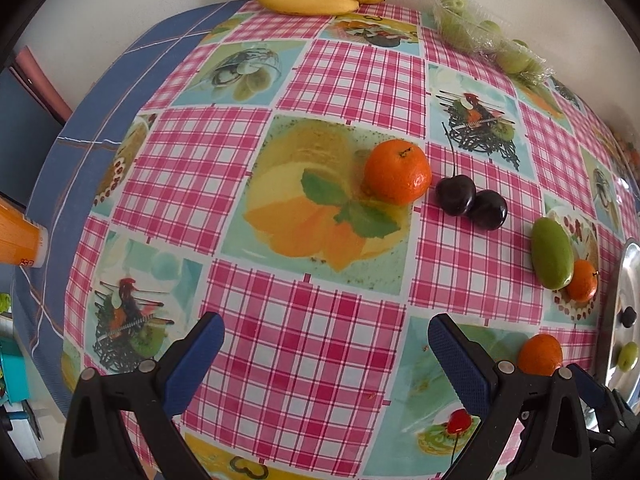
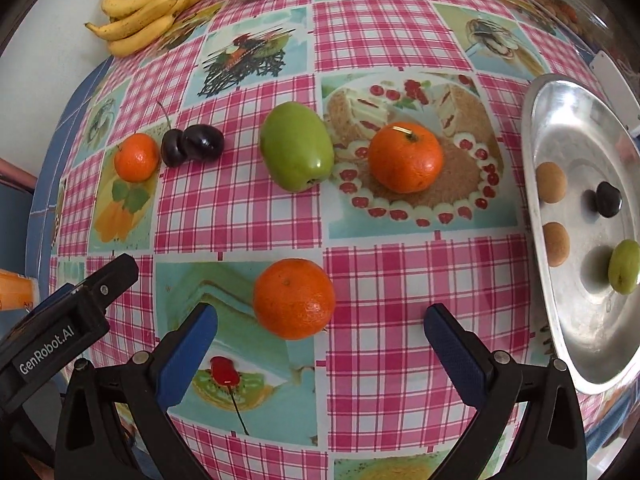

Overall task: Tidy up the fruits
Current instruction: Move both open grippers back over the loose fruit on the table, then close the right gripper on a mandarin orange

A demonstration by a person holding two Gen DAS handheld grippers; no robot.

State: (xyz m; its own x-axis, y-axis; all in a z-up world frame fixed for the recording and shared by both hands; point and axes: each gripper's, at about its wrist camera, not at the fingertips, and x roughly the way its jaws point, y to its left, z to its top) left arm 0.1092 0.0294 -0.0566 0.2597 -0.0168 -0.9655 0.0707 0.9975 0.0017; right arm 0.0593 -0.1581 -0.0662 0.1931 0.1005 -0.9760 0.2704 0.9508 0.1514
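both claws are spread wide and hold nothing. the left claw (image 1: pixel 326 344) hovers over bare checked cloth on the worktop (image 1: pixel 312 80); ahead of it sits a tangerine (image 1: pixel 398 171) with two dark cherries (image 1: pixel 470 201) just beside it on the right, touching each other. the right claw (image 2: pixel 320 330) hovers low with a second tangerine (image 2: pixel 294 298) just ahead, between its fingers but apart from both. farther on, a green fruit (image 2: pixel 297 147) lies next to a third tangerine (image 2: pixel 405 157), near but apart. the steel tray (image 2: pixel 568 120) stands at the right edge, carrying two tan round fruits (image 2: pixel 551 182), one dark fruit (image 2: pixel 609 199) and a small green one (image 2: pixel 624 266). bananas (image 2: pixel 144 16) and a clear pack of green fruit (image 1: pixel 480 34) lie at the far edge by the wall. the left claw's body shows at the lower left of the right view.
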